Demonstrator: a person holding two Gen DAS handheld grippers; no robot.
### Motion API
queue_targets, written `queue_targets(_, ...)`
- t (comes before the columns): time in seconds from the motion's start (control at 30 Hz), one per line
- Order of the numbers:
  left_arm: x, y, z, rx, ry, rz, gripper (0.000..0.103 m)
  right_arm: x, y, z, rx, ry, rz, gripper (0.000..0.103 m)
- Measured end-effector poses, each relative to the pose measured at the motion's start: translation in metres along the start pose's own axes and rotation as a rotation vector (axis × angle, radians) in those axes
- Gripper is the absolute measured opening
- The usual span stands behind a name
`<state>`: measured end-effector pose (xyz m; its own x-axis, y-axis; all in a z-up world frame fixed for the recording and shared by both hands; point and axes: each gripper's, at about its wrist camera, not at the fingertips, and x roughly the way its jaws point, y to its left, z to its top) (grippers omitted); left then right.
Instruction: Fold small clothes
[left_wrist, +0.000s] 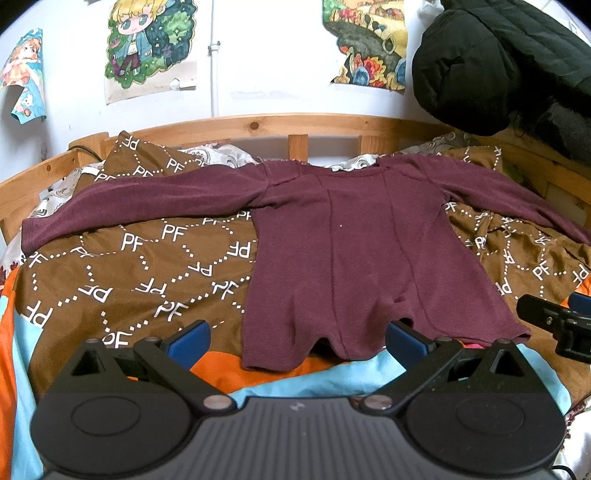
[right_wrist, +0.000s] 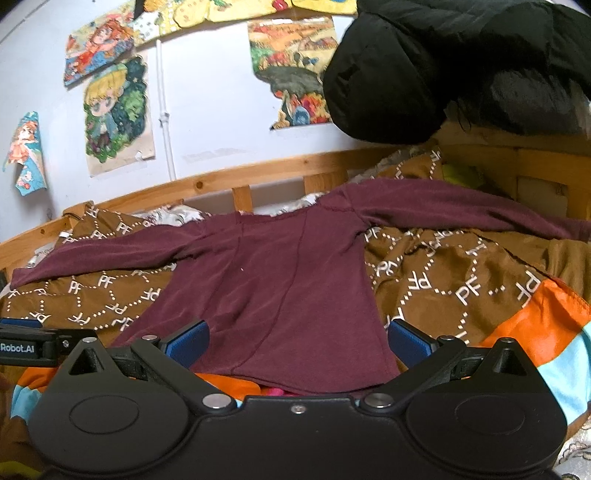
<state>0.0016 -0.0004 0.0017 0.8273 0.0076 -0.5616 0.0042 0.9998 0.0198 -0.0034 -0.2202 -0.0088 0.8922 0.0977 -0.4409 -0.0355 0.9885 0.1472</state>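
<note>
**Two tools wide apart above a spread maroon shirt**

One long-sleeved maroon shirt (left_wrist: 351, 243) lies flat on a bed, on a brown cover (left_wrist: 147, 266) printed with white "PF" letters. Both sleeves are stretched out to the sides, and the hem points toward the cameras.

At the far left, drawings (left_wrist: 147, 44) hang on the white wall behind the wooden bed rail (left_wrist: 258, 125). The left tool (left_wrist: 297, 341) is near the left part of the hem; its blue pads (left_wrist: 188, 341) are released, wide apart, and they grasp nothing. The hem lies between them, but I cannot tell if it touches them. Under the hem, an orange and light-blue cloth (left_wrist: 295, 380) shows.

Further right, the right tool (right_wrist: 297, 341) is near the right part of the hem, also released and empty, with its pads (right_wrist: 408, 341) well apart. At the far right, a black padded jacket (right_wrist: 443, 66) hangs above the bed corner.
</note>
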Motion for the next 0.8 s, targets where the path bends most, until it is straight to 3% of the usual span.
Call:
queue_targets(0.13, 0.01, 0.008, 0.015, 0.0, 0.045, 0.019, 0.102, 0.008, -0.002, 0.011, -0.005, 0.068, -0.062, 0.103)
queue_targets(0.3, 0.007, 0.015, 0.052, 0.043, 0.04, 0.032, 0.102, 0.008, -0.03, 0.045, 0.023, 0.048, -0.091, 0.103)
queue_targets(0.43, 0.004, 0.013, 0.091, 0.084, 0.036, 0.051, 0.102, 0.014, -0.076, 0.078, 0.081, 0.03, -0.131, 0.103)
queue_targets(0.6, 0.021, 0.0, 0.129, 0.086, 0.055, 0.054, 0.102, 0.039, -0.159, 0.106, 0.323, 0.049, -0.218, 0.103)
queue_targets(0.8, 0.075, -0.03, 0.136, 0.066, 0.021, 0.007, 0.102, 0.048, -0.231, 0.103, 0.393, -0.049, -0.488, 0.094)
